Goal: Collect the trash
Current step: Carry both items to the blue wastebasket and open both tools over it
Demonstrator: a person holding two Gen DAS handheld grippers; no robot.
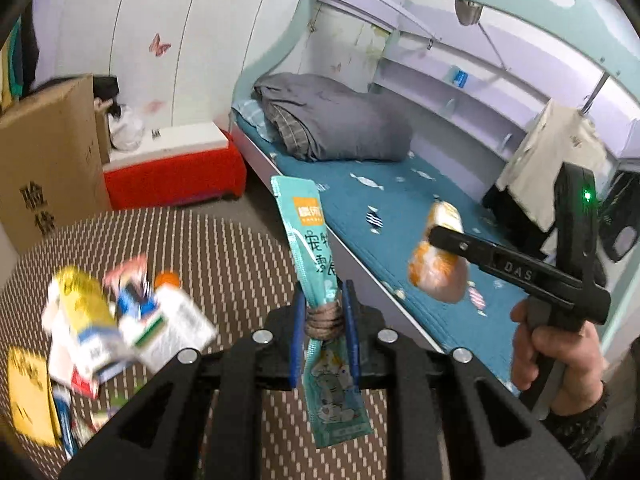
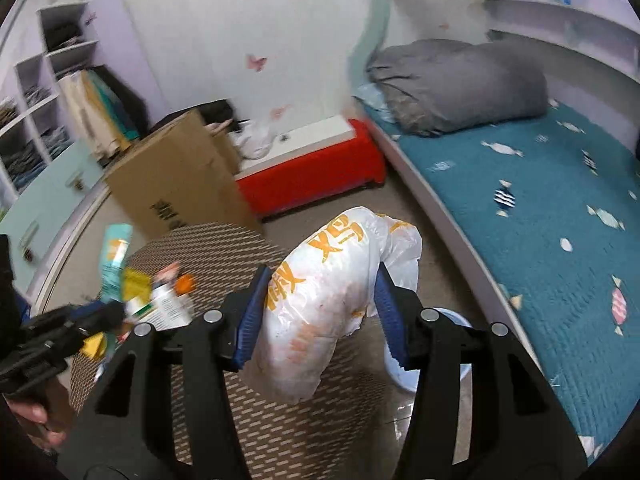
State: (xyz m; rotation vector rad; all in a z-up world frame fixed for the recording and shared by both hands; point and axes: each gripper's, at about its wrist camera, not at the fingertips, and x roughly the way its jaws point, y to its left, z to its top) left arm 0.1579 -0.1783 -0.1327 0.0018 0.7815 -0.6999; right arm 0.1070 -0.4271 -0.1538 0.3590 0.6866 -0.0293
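My left gripper (image 1: pixel 325 320) is shut on a long teal snack sachet (image 1: pixel 310 236) with a knot of brown cord around its middle, held upright above the round woven table (image 1: pixel 208 240). My right gripper (image 2: pixel 320 312) is shut on a crumpled white plastic bag with orange print (image 2: pixel 320 300); it also shows in the left wrist view (image 1: pixel 438 268), held over the bed's edge. A pile of wrappers and small cartons (image 1: pixel 104 328) lies on the table's left side. The left gripper with the sachet (image 2: pixel 114 256) shows at the left of the right wrist view.
A cardboard box (image 1: pixel 44 168) and a red and white cooler (image 1: pixel 176 168) stand beyond the table. A bed with a teal sheet (image 1: pixel 400 208) and grey duvet (image 1: pixel 336 120) runs along the right. A pale blue bin (image 2: pixel 404 364) sits on the floor under my right gripper.
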